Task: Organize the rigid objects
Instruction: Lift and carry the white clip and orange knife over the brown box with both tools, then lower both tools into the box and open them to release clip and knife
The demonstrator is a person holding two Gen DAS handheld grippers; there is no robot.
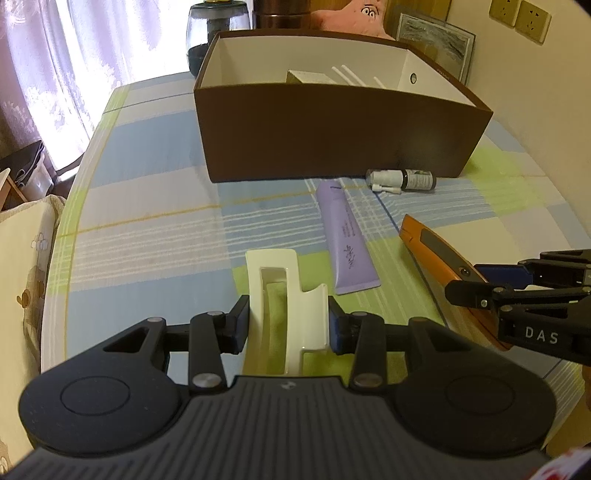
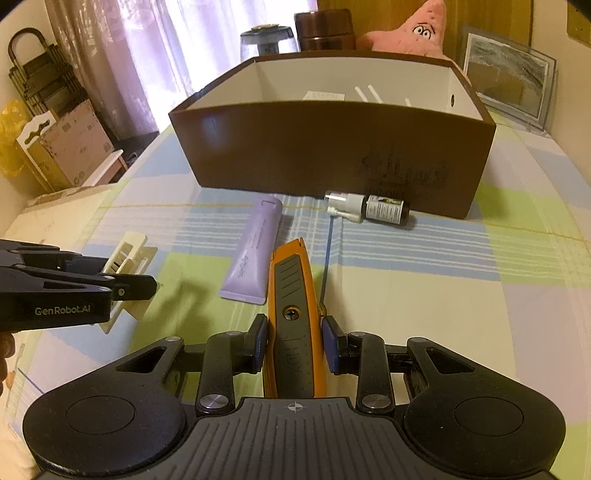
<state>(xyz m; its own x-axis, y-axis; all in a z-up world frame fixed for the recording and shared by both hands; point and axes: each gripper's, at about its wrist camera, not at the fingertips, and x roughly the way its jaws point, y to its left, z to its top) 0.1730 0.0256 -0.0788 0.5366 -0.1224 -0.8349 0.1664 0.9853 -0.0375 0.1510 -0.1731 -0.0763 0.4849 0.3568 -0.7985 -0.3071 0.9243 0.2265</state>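
My left gripper point(image 1: 286, 325) is shut on a white hair claw clip point(image 1: 284, 291), low over the checked tablecloth; the clip also shows in the right wrist view point(image 2: 127, 254). My right gripper point(image 2: 293, 343) is shut on an orange and grey utility knife point(image 2: 293, 306), which also shows in the left wrist view point(image 1: 432, 251). A purple tube point(image 1: 345, 236) lies between the two, also in the right wrist view point(image 2: 255, 247). A small dark spray bottle point(image 1: 402, 181) with a white nozzle lies against the front of the brown box point(image 1: 332, 136), also in the right wrist view point(image 2: 369, 208).
The brown box point(image 2: 325, 151) is open on top, white inside, and holds a small carton point(image 1: 308, 76) and white sticks. Behind it stand a glass jar point(image 2: 267, 38), a brown canister, a pink plush toy point(image 2: 413, 31) and a framed picture point(image 2: 506, 81). The table edge curves at left.
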